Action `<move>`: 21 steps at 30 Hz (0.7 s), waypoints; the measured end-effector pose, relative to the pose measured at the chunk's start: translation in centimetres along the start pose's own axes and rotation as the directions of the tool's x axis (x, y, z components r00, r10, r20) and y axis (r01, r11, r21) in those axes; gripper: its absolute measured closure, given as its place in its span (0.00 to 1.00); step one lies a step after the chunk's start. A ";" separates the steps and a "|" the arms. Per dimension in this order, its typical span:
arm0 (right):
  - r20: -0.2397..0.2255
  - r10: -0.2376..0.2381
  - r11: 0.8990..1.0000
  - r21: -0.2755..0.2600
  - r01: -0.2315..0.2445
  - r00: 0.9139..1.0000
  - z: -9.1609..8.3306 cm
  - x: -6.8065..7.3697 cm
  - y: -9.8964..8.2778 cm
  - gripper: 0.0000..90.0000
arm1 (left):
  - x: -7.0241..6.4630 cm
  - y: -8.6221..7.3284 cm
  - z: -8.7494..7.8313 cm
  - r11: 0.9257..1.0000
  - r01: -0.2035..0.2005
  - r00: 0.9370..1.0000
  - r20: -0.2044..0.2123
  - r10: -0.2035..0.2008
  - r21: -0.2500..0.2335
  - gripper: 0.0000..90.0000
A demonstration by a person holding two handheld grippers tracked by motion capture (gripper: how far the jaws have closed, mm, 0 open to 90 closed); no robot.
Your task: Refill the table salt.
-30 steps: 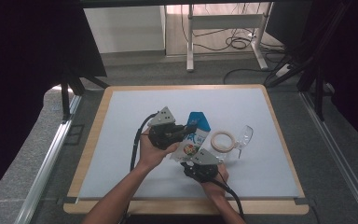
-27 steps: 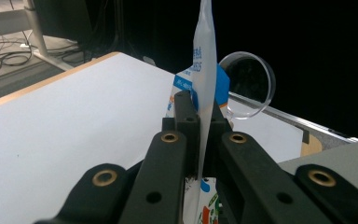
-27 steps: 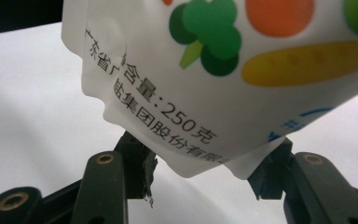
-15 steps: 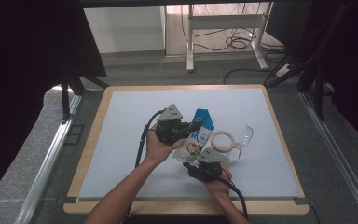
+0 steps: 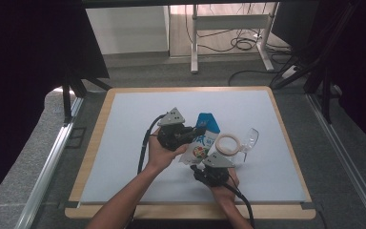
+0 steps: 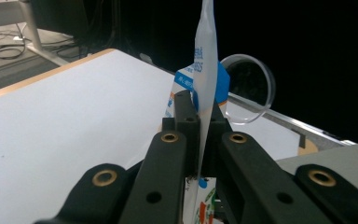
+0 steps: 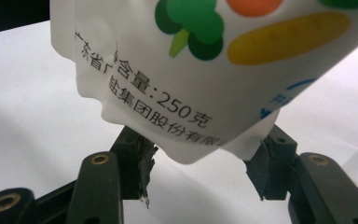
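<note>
Since the earlier frame our right gripper [image 5: 208,164] shifts slightly under the white printed plastic pouch with blue top [image 5: 201,141], and its jaws have just been opening; the pouch's bottom corner sits between its spread pads [image 7: 142,163], not squeezed. Our left gripper [image 6: 200,135] is pressed together, pinching the pouch's thin side seam and holding it off the white bench [image 5: 124,143]. Nearby lie a beige tape ring [image 5: 228,143] and a clear plastic lid [image 5: 250,140]. We judge the pouch soft, floppy, light, slippery; best gripped on flat sealed edges.
</note>
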State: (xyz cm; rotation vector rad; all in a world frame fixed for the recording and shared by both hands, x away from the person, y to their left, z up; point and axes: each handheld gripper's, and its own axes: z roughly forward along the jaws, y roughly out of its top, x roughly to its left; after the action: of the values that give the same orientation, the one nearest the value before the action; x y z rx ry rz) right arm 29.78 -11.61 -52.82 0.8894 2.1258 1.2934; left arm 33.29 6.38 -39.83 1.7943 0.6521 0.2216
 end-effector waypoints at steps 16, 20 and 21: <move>0.018 -0.022 0.999 -0.032 0.022 1.000 0.1 0.0 0.2 0.50 | -0.4 0.3 0.6 1.000 0.003 1.000 0.003 -0.003 0.001 1.00; 0.053 -0.034 0.999 -0.015 0.034 0.998 0.4 -0.1 0.1 0.46 | -0.6 0.3 0.7 1.000 0.009 1.000 0.017 -0.008 -0.005 1.00; 0.062 -0.040 0.999 -0.014 0.041 0.997 0.4 -0.1 0.0 0.46 | -0.7 0.4 0.7 1.000 0.008 1.000 0.021 -0.008 -0.008 1.00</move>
State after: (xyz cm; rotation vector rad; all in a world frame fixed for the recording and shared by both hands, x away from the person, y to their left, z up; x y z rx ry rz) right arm 30.15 -11.38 -52.96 0.8639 2.0733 1.2448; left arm 33.18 5.34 -39.62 1.7841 0.6424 0.1995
